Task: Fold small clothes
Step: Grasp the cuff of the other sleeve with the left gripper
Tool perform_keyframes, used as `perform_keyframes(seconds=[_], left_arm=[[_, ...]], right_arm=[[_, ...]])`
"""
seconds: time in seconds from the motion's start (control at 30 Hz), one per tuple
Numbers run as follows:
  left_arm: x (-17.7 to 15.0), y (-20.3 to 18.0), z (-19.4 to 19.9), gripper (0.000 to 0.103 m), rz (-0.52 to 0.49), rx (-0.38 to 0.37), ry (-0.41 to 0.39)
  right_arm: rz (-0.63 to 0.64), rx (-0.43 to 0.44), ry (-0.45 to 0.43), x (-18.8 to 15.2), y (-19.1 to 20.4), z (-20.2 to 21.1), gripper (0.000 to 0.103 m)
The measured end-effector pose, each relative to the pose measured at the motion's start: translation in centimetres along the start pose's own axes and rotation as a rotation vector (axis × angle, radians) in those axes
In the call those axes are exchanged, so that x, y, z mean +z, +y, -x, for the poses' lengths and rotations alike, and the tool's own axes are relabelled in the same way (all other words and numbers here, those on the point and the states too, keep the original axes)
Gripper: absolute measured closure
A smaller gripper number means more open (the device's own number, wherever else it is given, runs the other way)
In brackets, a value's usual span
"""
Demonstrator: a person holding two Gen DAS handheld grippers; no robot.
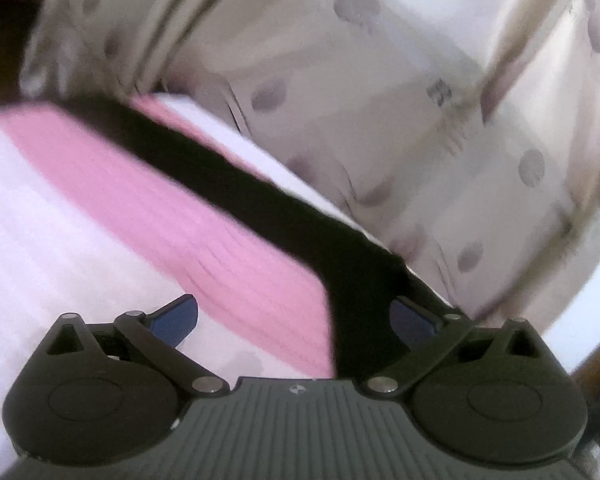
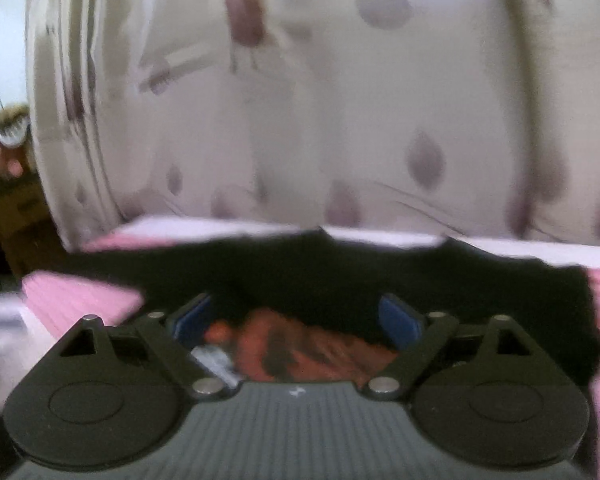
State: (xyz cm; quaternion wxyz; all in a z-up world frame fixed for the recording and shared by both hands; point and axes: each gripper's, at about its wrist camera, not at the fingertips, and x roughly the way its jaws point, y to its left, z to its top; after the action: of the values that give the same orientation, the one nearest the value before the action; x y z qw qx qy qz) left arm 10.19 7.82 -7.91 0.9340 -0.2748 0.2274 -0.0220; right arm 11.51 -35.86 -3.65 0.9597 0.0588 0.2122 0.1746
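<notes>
A black garment (image 1: 236, 184) lies on a pink and white striped cloth (image 1: 132, 200); in the left wrist view it runs as a dark strip from upper left down to my left gripper (image 1: 296, 320). That gripper is open, with the garment's edge near its right blue pad (image 1: 412, 320). In the right wrist view the black garment (image 2: 340, 272) spreads wide, with a red-orange print (image 2: 300, 348) on it. My right gripper (image 2: 296, 320) is open just above that print. Both views are blurred.
A cream sheet with grey-purple spots (image 1: 400, 100) covers the surface behind the striped cloth; it also fills the right wrist view (image 2: 300, 100). Brown furniture and clutter (image 2: 8, 208) stand at the far left. A white object (image 2: 4, 320) lies at the lower left.
</notes>
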Motion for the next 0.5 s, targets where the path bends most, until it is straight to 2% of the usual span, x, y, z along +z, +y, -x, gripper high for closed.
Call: perform_keyframes(seconds=[0.1,0.23,0.3,0.33,0.4,0.47,0.5], left_arm=[[2.7,0.9,0.7,0.003,-0.069,0.095,-0.024],[6.8,4.4,0.3,0.003,-0.031,0.095,-0.007],[9.2,6.8,0.0,0.003,-0.008,0.148,-0.004],[10.4,8.3,0.0,0.003,0.025,0.172,-0.017],[12.8,12.1,-0.2,0.004,0.152,0.173,-0.025],[15.3,15.9,-1.1,0.005,0.265,0.165,0.017],[16.3,17.4,-1.5,0.006,0.290,0.164,0.043]], right_arm=[[-0.041,-0.032,0.030,-2.1,-1.1,1.2,0.013],[-0.107,-0.050,0.038,-3.6,-1.7,1.3,0.013],[-0.091,-0.054,0.024,-3.7,-1.3,1.4,0.012],[-0.086,-0.051,0.034,-3.8,-1.2,1.2,0.012],[-0.077,-0.048,0.036,-3.7,-1.1,1.1,0.012],[-0.081,-0.047,0.042,-3.8,-1.3,1.2,0.012],[-0.085,-0.051,0.047,-3.8,-1.4,1.1,0.012]])
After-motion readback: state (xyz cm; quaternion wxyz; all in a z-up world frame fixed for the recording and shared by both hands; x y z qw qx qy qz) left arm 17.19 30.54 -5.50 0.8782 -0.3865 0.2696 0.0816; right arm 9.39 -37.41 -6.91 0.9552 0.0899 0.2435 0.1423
